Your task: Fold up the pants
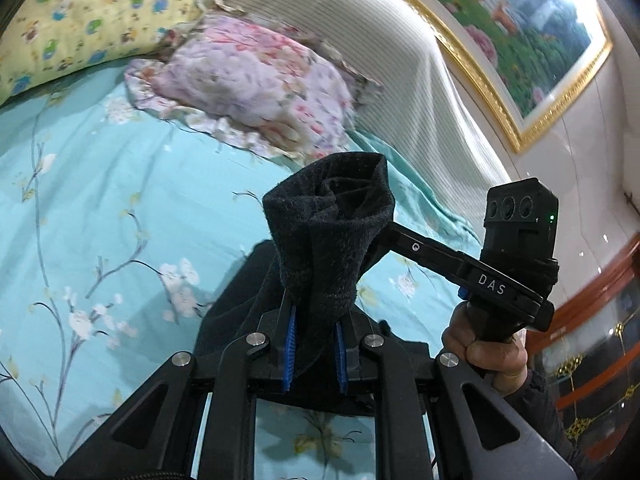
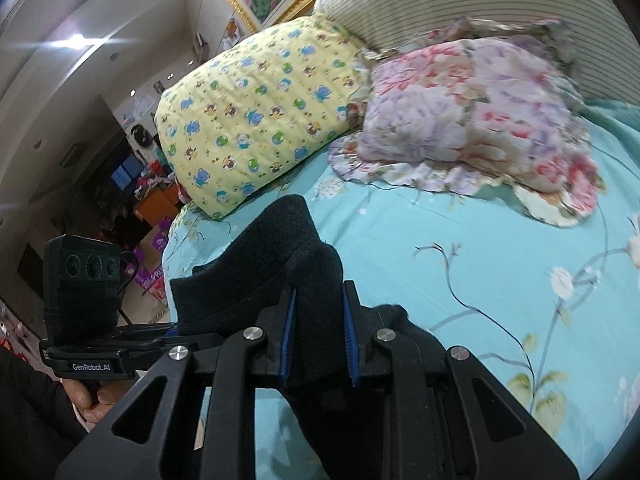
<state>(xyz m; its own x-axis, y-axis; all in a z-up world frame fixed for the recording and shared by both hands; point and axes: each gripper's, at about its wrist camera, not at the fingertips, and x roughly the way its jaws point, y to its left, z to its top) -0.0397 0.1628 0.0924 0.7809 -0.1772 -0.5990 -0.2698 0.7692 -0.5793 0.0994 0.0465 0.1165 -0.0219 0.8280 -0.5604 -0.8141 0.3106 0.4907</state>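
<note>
While both grippers hung above the bed [image 1: 100,208], the left gripper [image 1: 315,344] and right gripper [image 2: 318,336] each had fingers clamped on the black pants [image 1: 324,240], which bunched up between them.

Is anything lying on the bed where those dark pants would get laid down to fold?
Nothing visible. Both tools, left and right, hold the pants over bare sheet. The floral pillow and yellow pillow sit farther back, near the headboard.
</note>
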